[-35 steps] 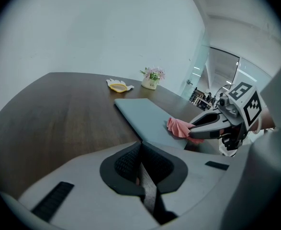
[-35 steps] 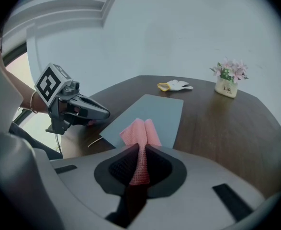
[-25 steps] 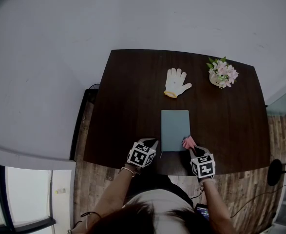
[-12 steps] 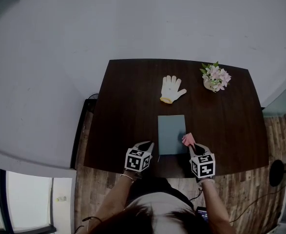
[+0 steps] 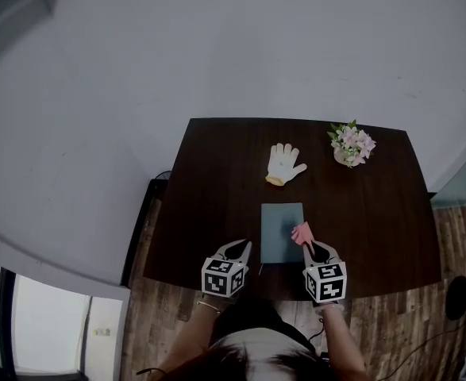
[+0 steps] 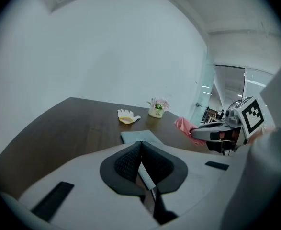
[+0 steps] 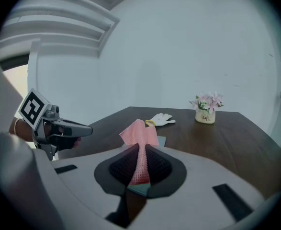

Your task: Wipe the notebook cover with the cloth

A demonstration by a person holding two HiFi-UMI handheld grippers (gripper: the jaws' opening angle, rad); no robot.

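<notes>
A grey-green notebook lies flat near the front of the dark table; its far part shows in the left gripper view as notebook. My right gripper hovers at the notebook's front right corner, shut on a pink cloth that sticks up past the jaws, cloth. My left gripper is at the notebook's front left, above the table's front edge, jaws shut with nothing between them.
A white work glove lies beyond the notebook. A small pot of pink flowers stands at the table's back right. The person's arms come in from below. Wooden floor surrounds the table.
Both grippers have drawn back slightly toward the table's front edge and sit lower in the head view, which has itself shifted. The cloth stays clamped in the right gripper.
</notes>
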